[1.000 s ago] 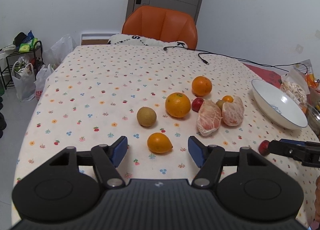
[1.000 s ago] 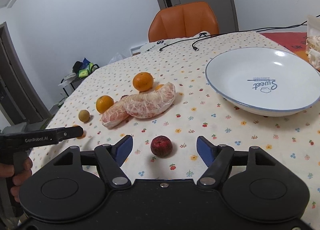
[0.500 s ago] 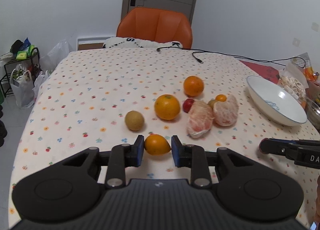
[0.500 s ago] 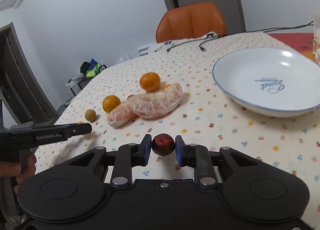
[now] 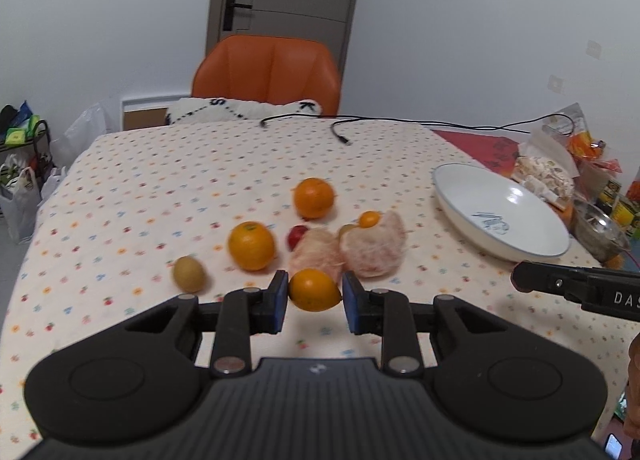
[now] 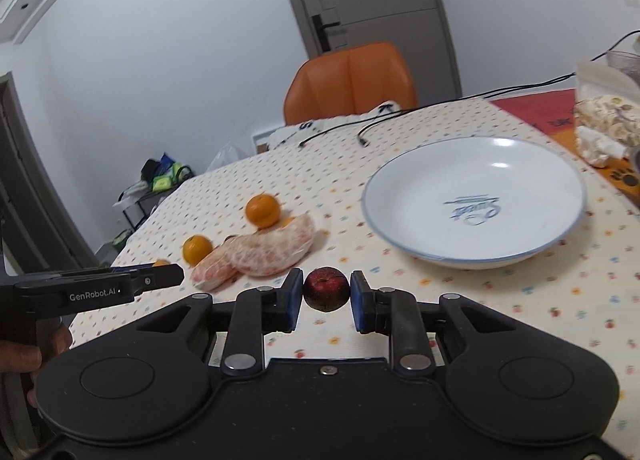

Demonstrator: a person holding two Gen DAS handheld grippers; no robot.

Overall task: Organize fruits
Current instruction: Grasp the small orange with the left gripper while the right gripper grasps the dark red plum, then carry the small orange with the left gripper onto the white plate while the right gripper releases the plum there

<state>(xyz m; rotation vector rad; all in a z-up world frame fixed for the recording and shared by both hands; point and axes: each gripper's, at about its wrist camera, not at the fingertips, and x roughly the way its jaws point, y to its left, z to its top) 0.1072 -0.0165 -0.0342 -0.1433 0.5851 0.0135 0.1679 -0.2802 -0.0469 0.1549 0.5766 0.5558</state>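
My left gripper (image 5: 315,300) is shut on a small orange citrus fruit (image 5: 314,289), lifted off the cloth. My right gripper (image 6: 326,298) is shut on a dark red plum (image 6: 325,288), held above the table in front of the white plate (image 6: 520,256). On the cloth remain two oranges (image 5: 251,245) (image 5: 313,198), a brown kiwi (image 5: 189,273), two peeled pomelo pieces (image 5: 374,248), a tiny kumquat (image 5: 369,219) and a small red fruit (image 5: 296,236). The plate (image 5: 472,228) holds nothing.
An orange chair (image 5: 267,74) stands at the table's far end, with black cables (image 5: 344,136) lying across the cloth. Snack bags (image 5: 548,176) and a metal bowl (image 5: 600,228) crowd the right edge. Bags and a rack (image 5: 20,164) stand on the floor at left.
Both grippers went from open to shut, the left on the small orange fruit and the right on the red plum. Both have since lifted their fruit and moved towards the plate.
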